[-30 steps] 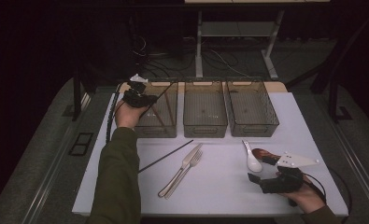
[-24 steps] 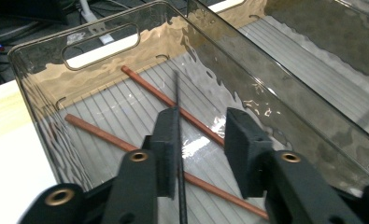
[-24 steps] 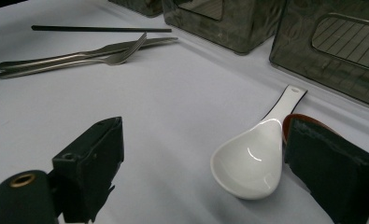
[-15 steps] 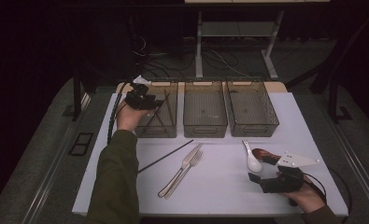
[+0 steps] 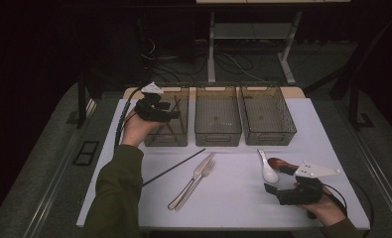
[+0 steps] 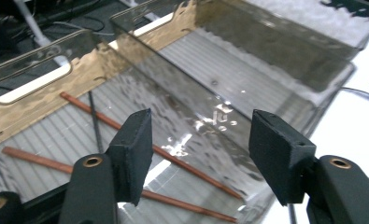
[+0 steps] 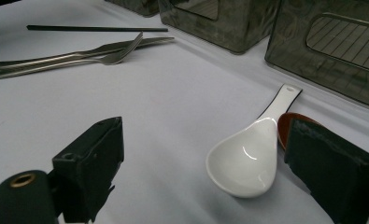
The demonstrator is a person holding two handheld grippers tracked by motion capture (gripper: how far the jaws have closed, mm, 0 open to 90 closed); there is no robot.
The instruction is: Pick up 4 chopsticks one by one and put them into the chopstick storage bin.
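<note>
Bins stood three in a row at the far edge of the white table [image 5: 233,198]: the left bin [image 5: 181,136], the middle bin [image 5: 217,119] and the right bin [image 5: 268,116], all smoky and clear-walled. Over the left bin hung the left gripper [image 5: 171,111]; its jaws had just been opening and stood spread with nothing between them. In the left gripper view, three chopsticks lay on that bin's ribbed floor: two reddish-brown chopsticks [image 6: 173,156] and one thin black chopstick [image 6: 95,122]. One more black chopstick [image 5: 176,166] lay out on the table, well apart from the bin. Just beside it lay one knife [image 5: 193,179] and one fork [image 5: 199,182], side by side and touching. Near the right front corner sat two spoons, one white spoon [image 5: 268,168] and one dark red spoon [image 5: 282,164] next to it. The right gripper [image 5: 273,191] rested low on the table just short of the white spoon, jaws wide apart and holding nothing.
</note>
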